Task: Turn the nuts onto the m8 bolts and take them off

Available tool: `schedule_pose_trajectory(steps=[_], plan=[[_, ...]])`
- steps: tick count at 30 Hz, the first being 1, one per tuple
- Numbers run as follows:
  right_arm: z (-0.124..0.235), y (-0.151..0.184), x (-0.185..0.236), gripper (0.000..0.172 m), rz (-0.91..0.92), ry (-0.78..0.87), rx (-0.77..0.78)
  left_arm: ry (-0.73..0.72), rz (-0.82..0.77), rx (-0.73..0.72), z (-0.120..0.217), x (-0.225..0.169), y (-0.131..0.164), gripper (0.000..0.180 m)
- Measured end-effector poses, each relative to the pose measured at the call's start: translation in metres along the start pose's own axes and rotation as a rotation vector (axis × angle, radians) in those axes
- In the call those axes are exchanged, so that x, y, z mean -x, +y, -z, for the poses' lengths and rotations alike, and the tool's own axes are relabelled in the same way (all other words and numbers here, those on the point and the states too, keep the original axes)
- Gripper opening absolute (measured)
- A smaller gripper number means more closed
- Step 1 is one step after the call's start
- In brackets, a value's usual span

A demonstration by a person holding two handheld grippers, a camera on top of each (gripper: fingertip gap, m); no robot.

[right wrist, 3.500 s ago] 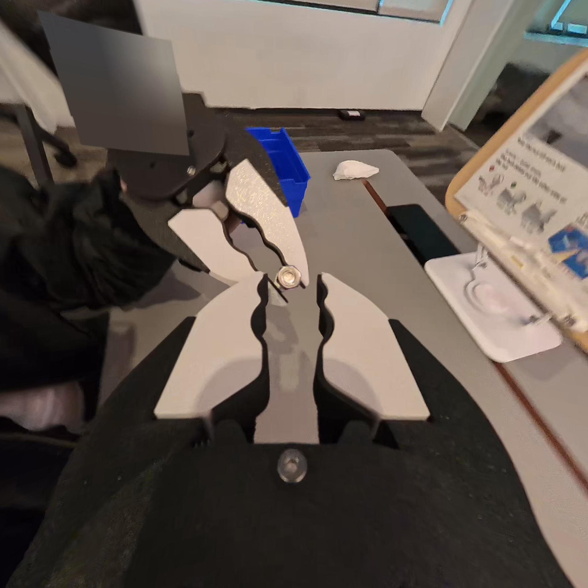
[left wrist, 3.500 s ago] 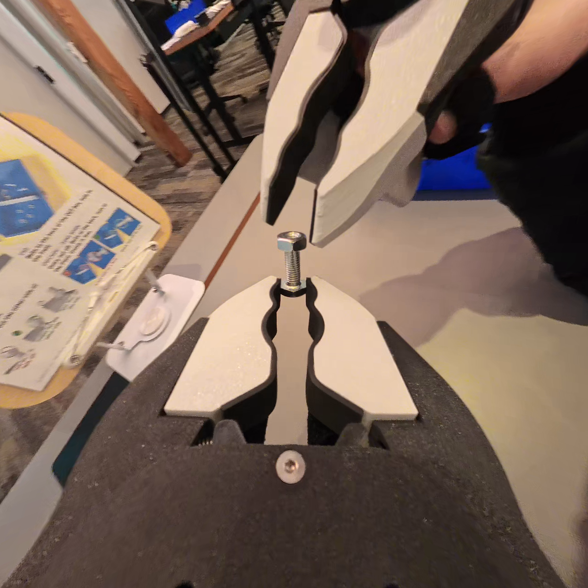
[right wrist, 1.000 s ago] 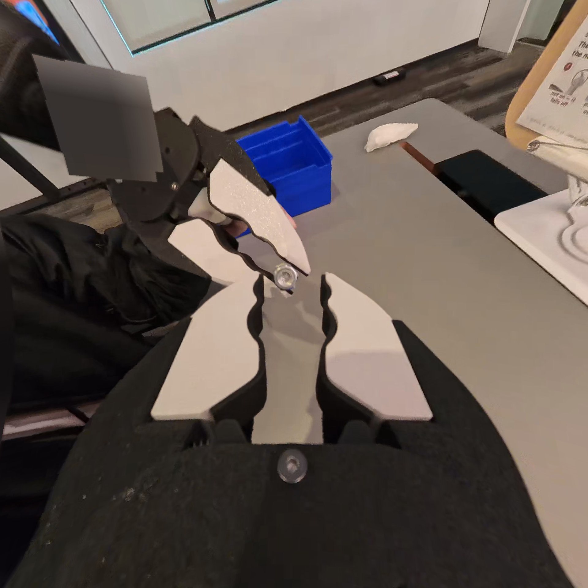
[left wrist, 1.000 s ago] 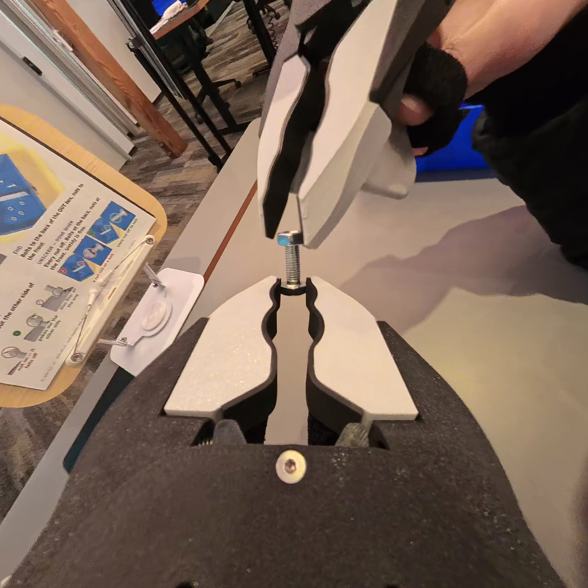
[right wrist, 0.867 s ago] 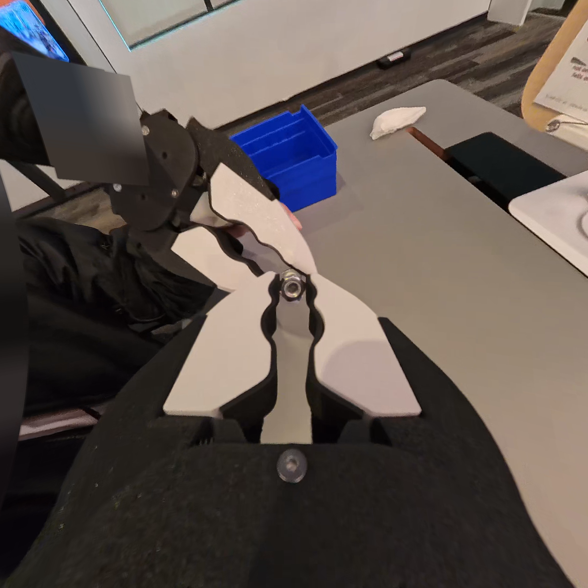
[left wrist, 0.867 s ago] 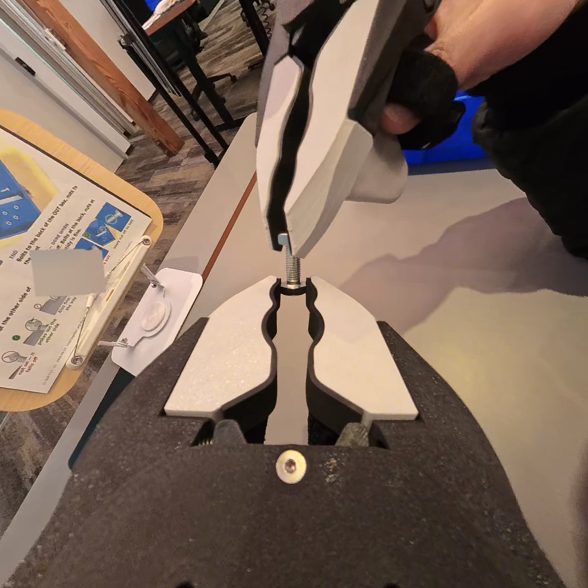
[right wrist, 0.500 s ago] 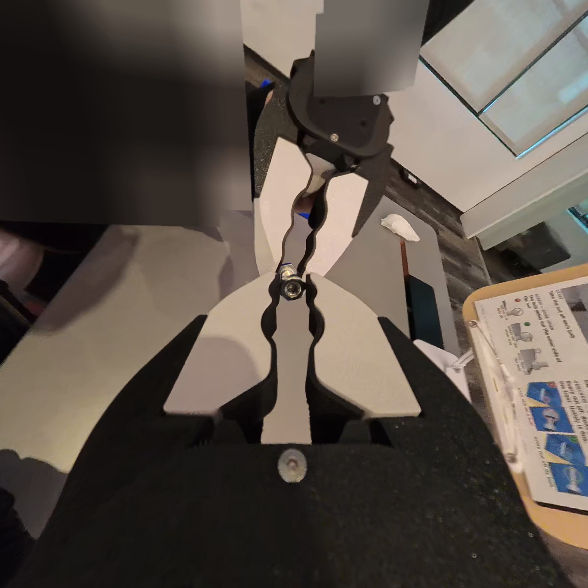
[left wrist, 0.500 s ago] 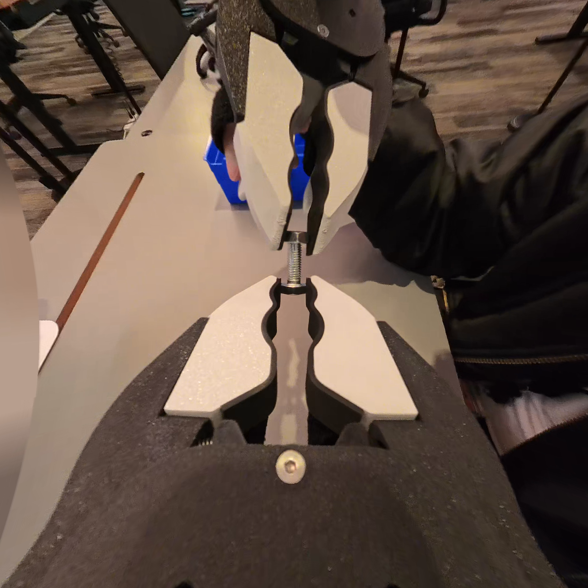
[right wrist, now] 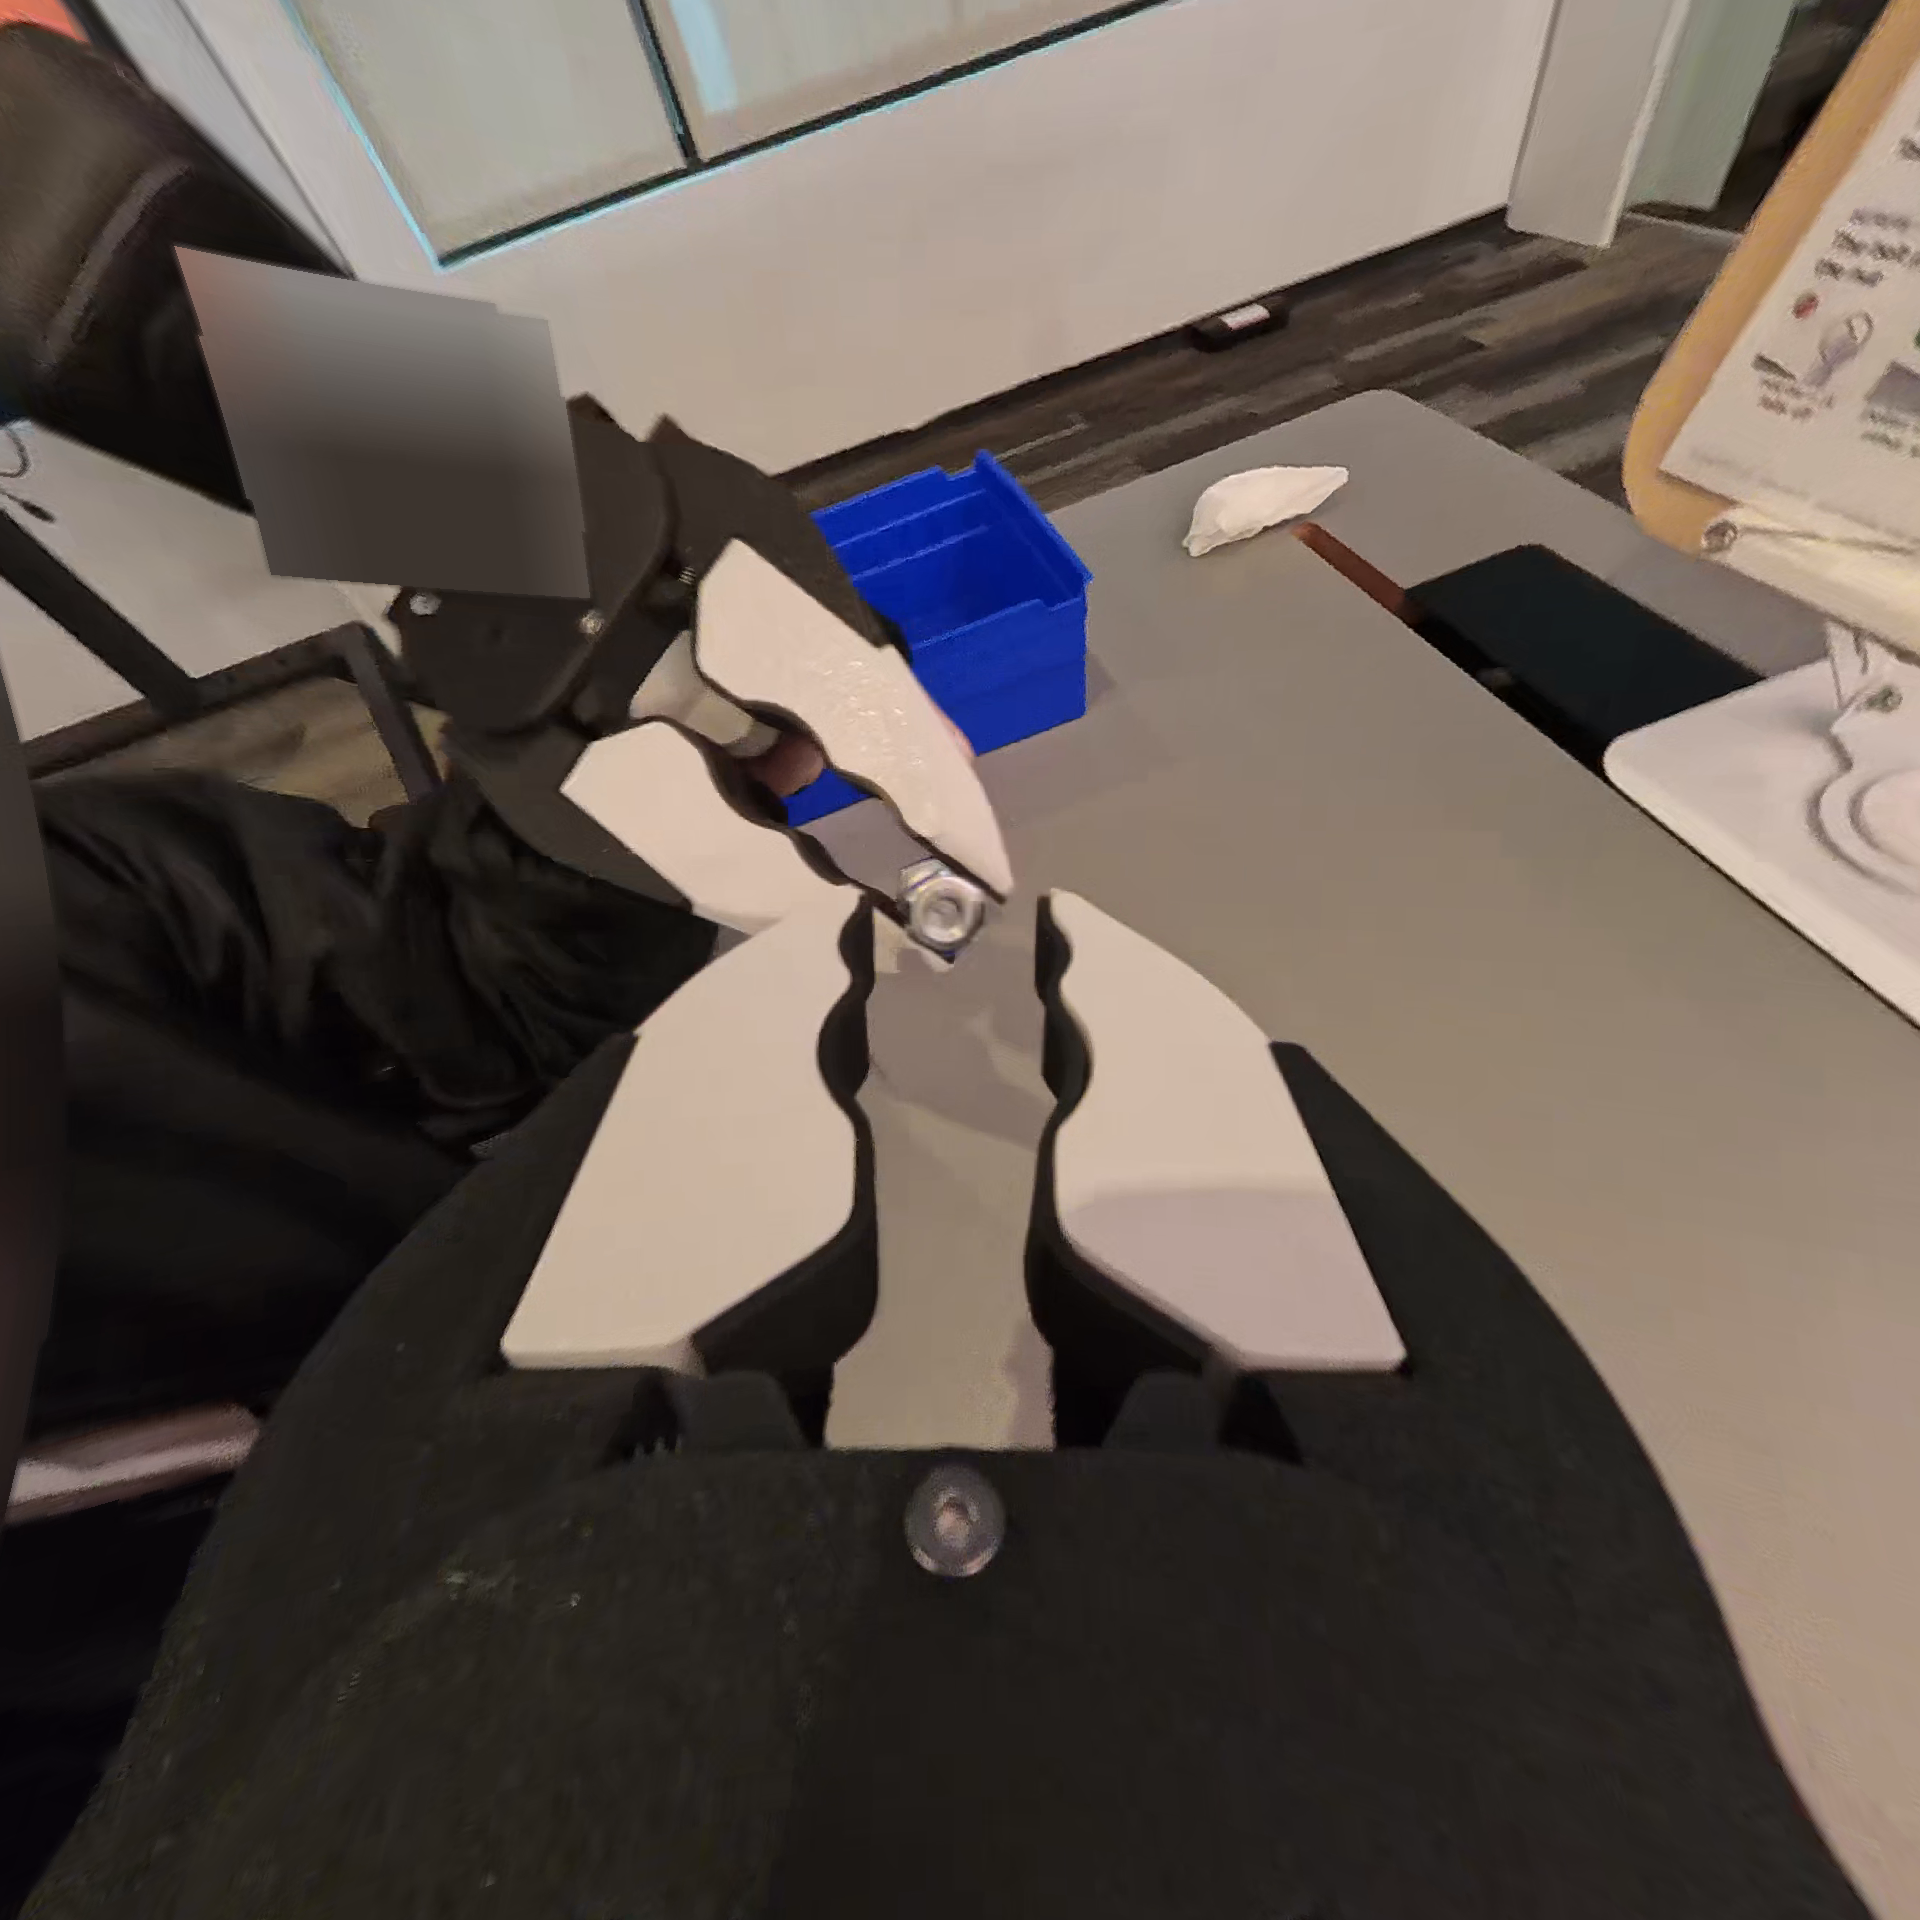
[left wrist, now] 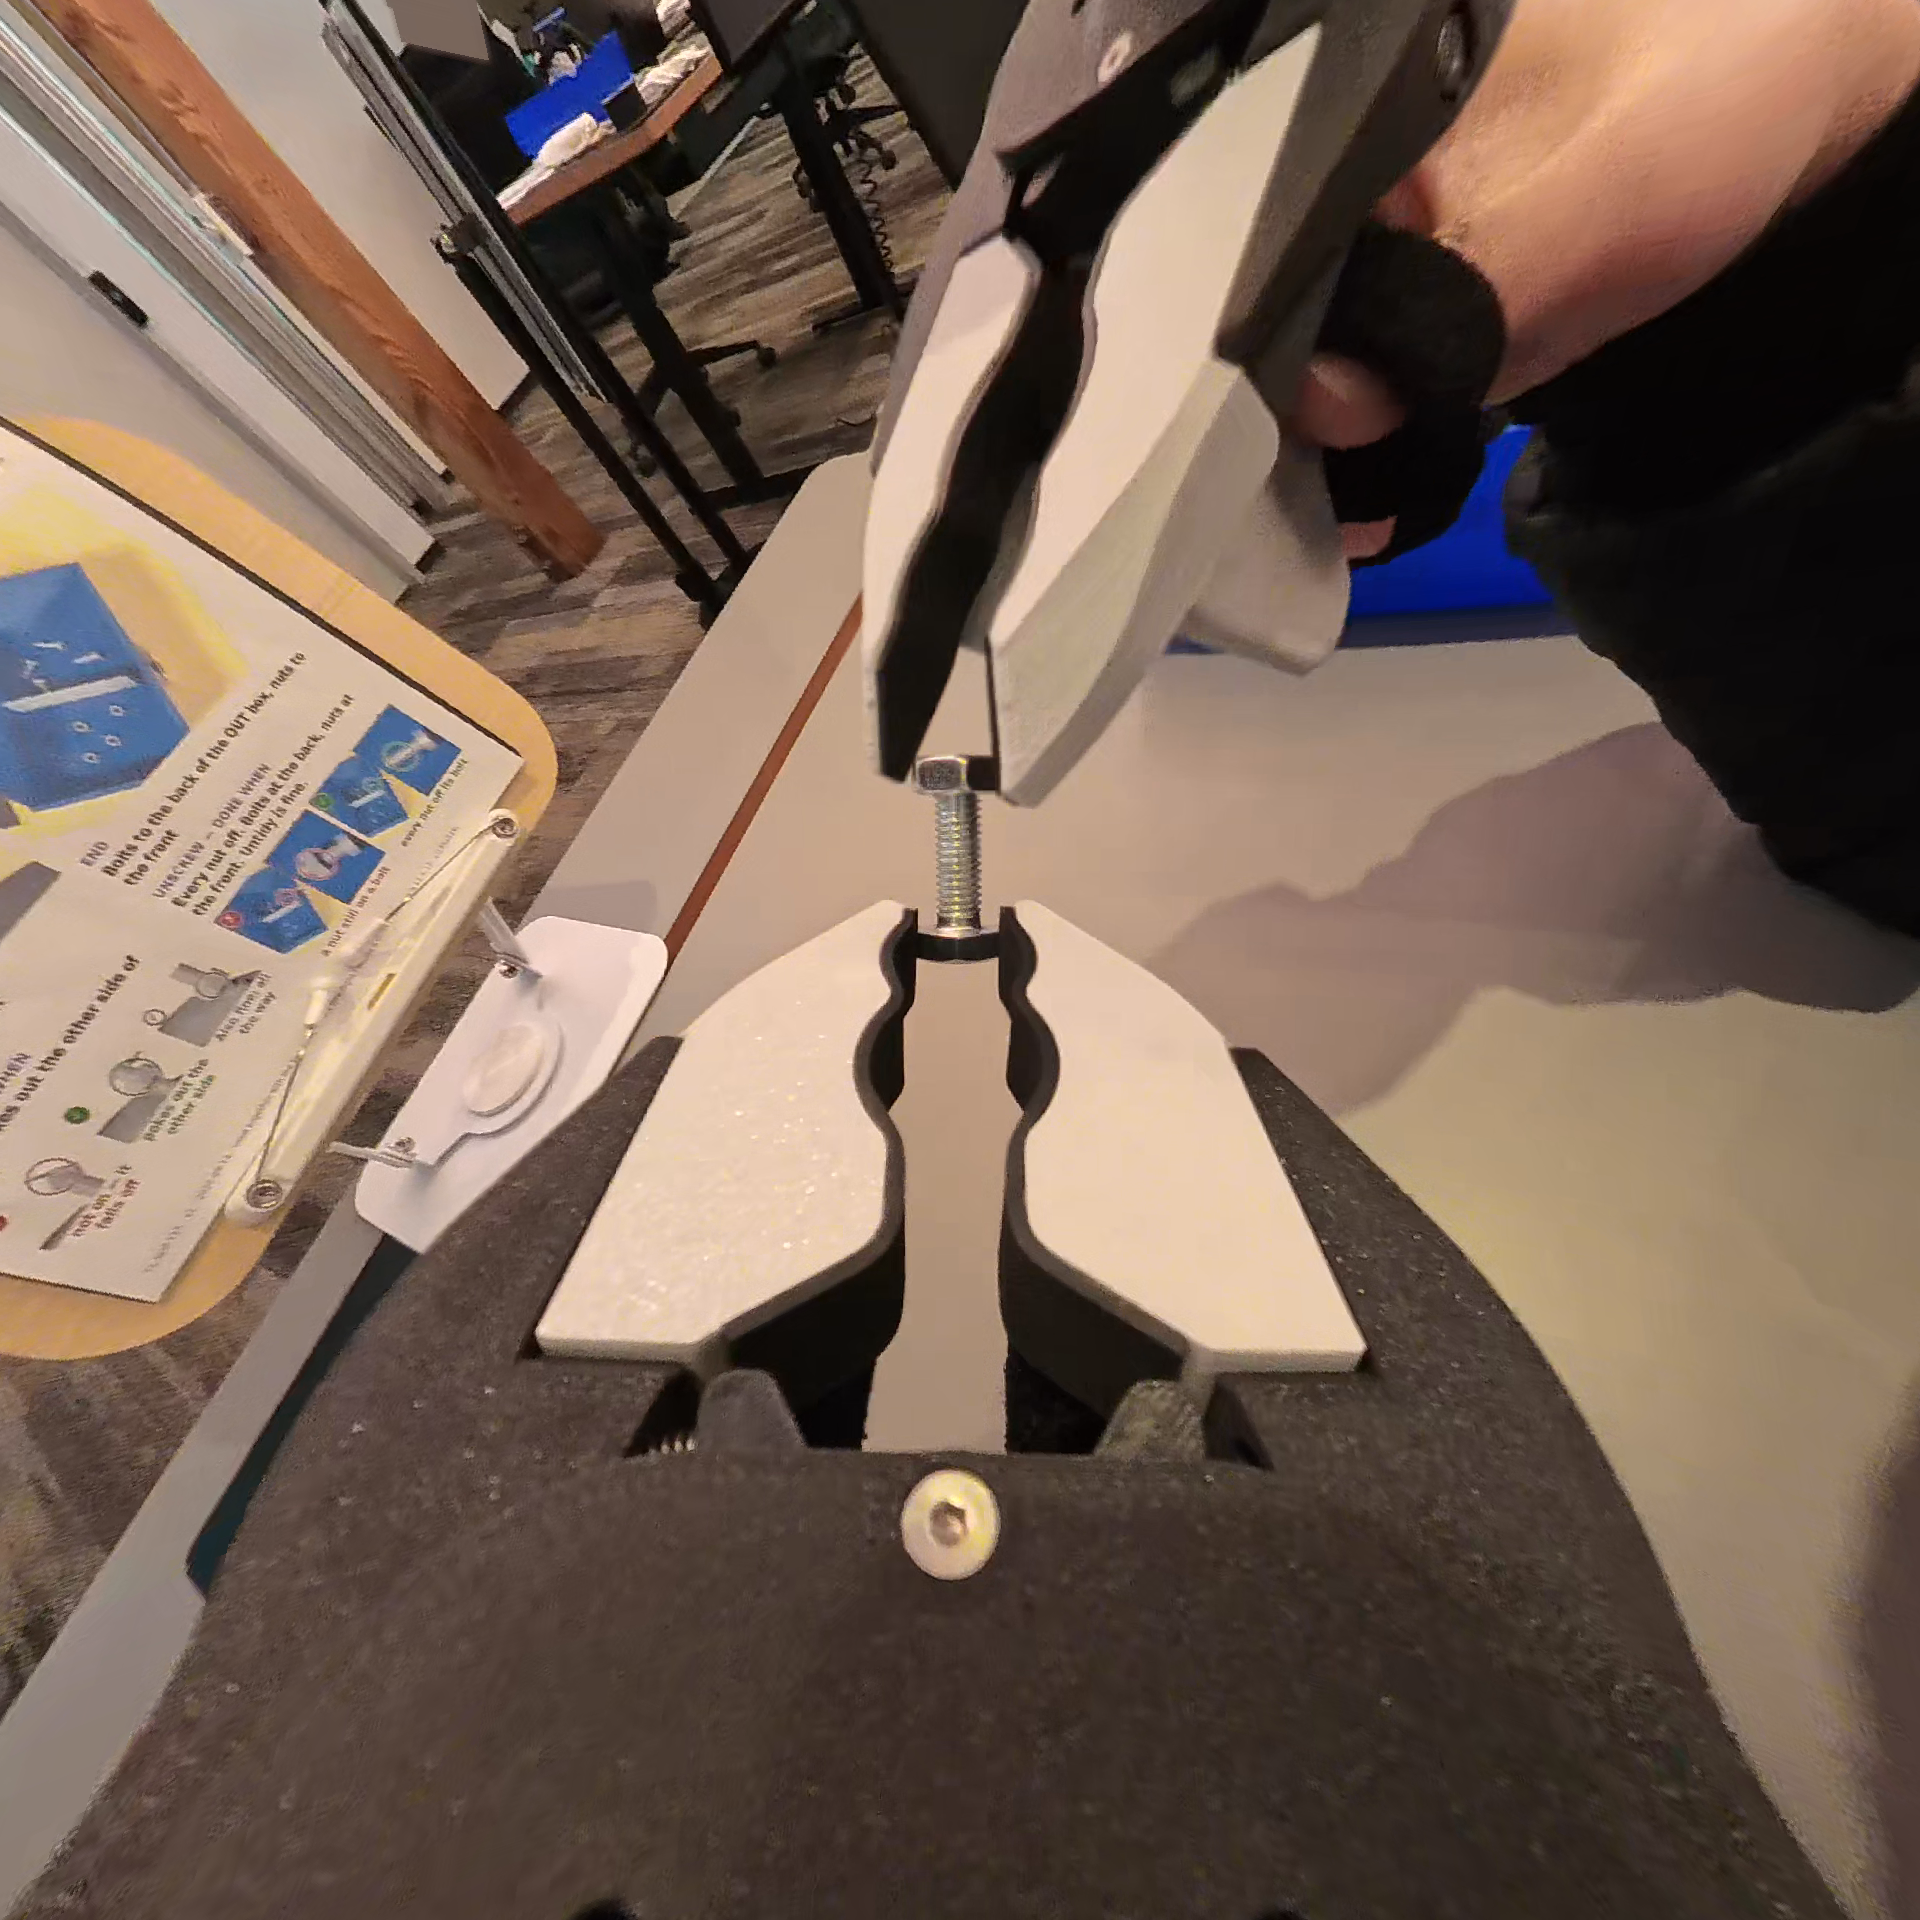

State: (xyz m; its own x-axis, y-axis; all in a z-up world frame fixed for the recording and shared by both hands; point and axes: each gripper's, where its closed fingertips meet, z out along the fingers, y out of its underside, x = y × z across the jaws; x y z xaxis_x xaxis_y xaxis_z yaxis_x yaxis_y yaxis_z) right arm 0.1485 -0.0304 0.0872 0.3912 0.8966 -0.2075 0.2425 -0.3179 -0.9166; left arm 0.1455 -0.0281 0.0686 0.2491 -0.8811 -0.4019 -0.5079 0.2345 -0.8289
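Note:
My left gripper (left wrist: 956, 920) is shut on the head end of a silver bolt (left wrist: 954, 862), whose threaded shaft points away from it. A silver nut (left wrist: 940, 774) sits on the far end of the shaft. My right gripper (right wrist: 951, 914) is open, and its fingertips stand to either side of the nut (right wrist: 943, 916) with a gap at the right pad. In the left wrist view the right gripper (left wrist: 951, 764) comes down from above onto the nut. In the right wrist view the left gripper (right wrist: 935, 883) reaches in from the left.
A grey table (left wrist: 1455, 1143) lies below. A blue bin (right wrist: 966, 613) and a white cloth (right wrist: 1262, 504) sit at its far side. An instruction board (left wrist: 208, 862) on a white stand base (left wrist: 520, 1049) stands at the table's edge. A person's hand (left wrist: 1558, 208) holds the right gripper. My left and right fingertips are right by each other.
The right gripper was shut on the nut and turned with it half a second ago. It has since opened and swung back. The left gripper kept its hold on the bolt.

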Motion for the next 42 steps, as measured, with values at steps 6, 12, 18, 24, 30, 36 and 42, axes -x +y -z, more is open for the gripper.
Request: schedule_pose_trajectory(steps=[6, 12, 18, 24, 30, 36, 42], plan=[[-0.003, 0.007, 0.008, 0.014, 0.111, -0.020, 0.067, 0.039, 0.006, -0.008, 0.001, -0.006, -0.002, 0.015], [0.004, 0.025, 0.039, 0.014, 0.789, -0.120, 0.081, 0.375, 0.070, -0.042, 0.016, -0.047, -0.003, 0.015], [0.008, 0.025, 0.052, 0.014, 0.906, -0.160, 0.025, 0.506, 0.121, -0.094, 0.024, -0.059, -0.010, 0.015], [0.007, 0.001, 0.024, 0.031, 0.596, -0.038, -0.032, 0.213, 0.076, -0.036, 0.011, -0.020, -0.001, 0.015], [0.006, -0.015, 0.006, 0.019, 0.072, -0.076, -0.104, -0.039, 0.011, -0.003, 0.007, 0.010, 0.001, 0.015], [-0.003, -0.012, -0.006, 0.030, -0.141, -0.063, -0.105, -0.096, -0.029, 0.017, 0.004, 0.014, 0.002, 0.015], [-0.008, -0.007, -0.008, 0.027, -0.253, -0.096, -0.083, -0.135, -0.073, 0.034, 0.001, 0.013, 0.001, 0.015]])
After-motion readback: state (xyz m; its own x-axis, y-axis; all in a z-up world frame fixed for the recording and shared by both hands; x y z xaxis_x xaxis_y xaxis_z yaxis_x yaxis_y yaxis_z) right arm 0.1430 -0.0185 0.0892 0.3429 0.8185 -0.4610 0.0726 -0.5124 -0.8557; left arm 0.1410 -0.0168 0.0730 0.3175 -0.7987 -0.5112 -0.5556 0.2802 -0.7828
